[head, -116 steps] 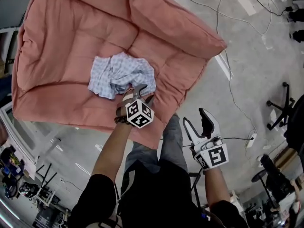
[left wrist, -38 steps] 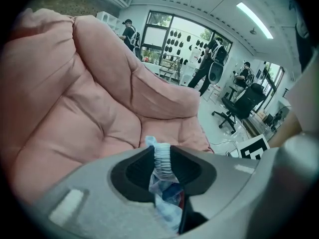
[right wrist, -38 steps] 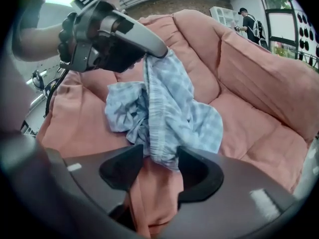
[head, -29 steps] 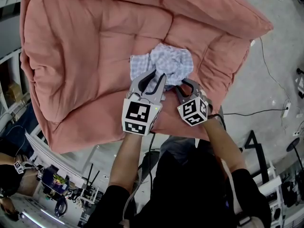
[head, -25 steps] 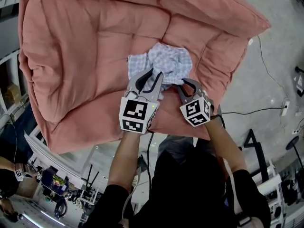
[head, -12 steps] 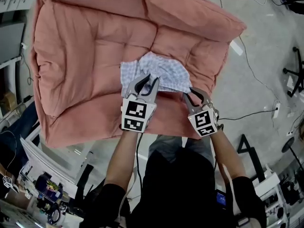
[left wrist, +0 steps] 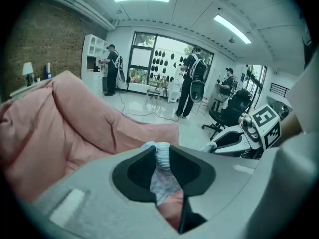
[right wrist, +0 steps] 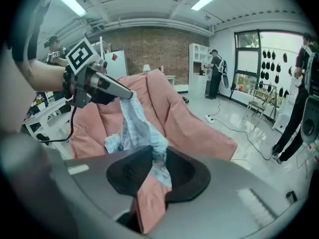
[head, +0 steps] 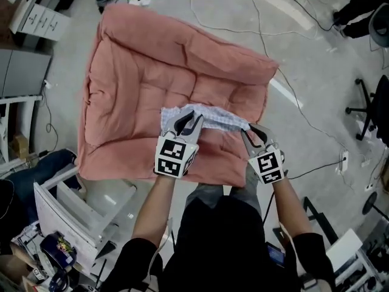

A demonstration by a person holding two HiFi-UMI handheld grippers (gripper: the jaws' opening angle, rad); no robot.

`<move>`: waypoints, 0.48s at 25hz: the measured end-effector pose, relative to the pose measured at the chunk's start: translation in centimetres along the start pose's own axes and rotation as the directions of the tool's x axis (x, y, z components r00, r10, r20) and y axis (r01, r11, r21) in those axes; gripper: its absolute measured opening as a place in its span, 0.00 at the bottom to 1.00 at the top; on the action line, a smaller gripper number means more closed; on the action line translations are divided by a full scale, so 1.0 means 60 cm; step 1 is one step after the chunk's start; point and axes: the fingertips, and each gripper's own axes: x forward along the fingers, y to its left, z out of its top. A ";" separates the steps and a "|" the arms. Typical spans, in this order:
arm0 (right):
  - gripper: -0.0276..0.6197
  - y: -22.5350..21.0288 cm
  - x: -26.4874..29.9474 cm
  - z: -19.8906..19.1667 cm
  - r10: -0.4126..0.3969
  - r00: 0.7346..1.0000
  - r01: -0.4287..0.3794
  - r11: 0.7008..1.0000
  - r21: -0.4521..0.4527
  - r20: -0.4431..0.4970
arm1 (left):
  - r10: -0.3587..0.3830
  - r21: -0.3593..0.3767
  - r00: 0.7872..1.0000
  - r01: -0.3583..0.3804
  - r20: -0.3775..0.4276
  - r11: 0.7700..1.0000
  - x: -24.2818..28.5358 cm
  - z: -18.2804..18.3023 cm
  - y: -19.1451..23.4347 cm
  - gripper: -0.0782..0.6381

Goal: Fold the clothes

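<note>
A: Well, biggest first: you have one pink quilt [head: 152, 72] spread on the grey floor [head: 316, 59]. Its near edge lies just ahead of your legs.

B: And one checked cloth [head: 219, 117]; that's all the clothing you've got. It's strung out as a band over the near part of the quilt, between your two grippers.

A: Your left gripper [head: 192, 115] has its jaws narrow, pinched on one end of that cloth. The fabric bunches up right between the pads.

B: It's the same on your right gripper [head: 249, 129]: jaws narrow, clamped on the other end. From its view the cloth runs up to the left gripper's tips, with a loose fold hanging between. Whether that fold touches the quilt, I can't tell.

A: For room to move, you have open floor beyond the far edge and to your right of the quilt. Thin cables [head: 310, 128] cross it, though: several, too tangled to count.

B: On your left it's tighter. One grey cabinet [head: 21, 72] sits near the quilt's left edge, and one white frame [head: 67, 202] stands by the near-left corner.

A: One office chair base [head: 364, 108] is well apart on your right.

B: Three people [left wrist: 192, 81] stand far off by the windows, in the left gripper view.
</note>
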 end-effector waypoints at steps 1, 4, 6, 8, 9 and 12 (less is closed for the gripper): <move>0.19 -0.006 -0.016 0.016 -0.004 1.000 0.004 1.000 -0.007 0.015 | 0.002 0.009 1.000 -0.002 0.010 1.000 -0.010 0.019 -0.008 0.23; 0.19 -0.018 -0.067 0.054 -0.009 0.999 0.011 1.000 -0.029 0.054 | -0.002 0.019 0.999 0.001 0.041 1.000 -0.045 0.070 -0.039 0.23; 0.19 -0.024 -0.096 0.072 -0.004 0.997 0.007 1.000 -0.030 0.078 | 0.001 0.039 0.998 -0.003 0.063 0.999 -0.065 0.100 -0.060 0.23; 0.19 -0.026 -0.122 0.085 0.011 0.995 -0.009 1.000 -0.028 0.094 | 0.020 0.074 0.996 -0.026 0.082 0.997 -0.081 0.128 -0.078 0.23; 0.19 -0.024 -0.134 0.089 0.020 0.995 -0.017 0.999 -0.033 0.101 | 0.033 0.095 0.995 -0.041 0.091 0.995 -0.089 0.141 -0.088 0.23; 0.19 -0.019 -0.175 0.095 0.034 0.992 -0.025 0.997 -0.074 0.119 | 0.055 0.133 0.992 -0.070 0.118 0.989 -0.108 0.175 -0.126 0.23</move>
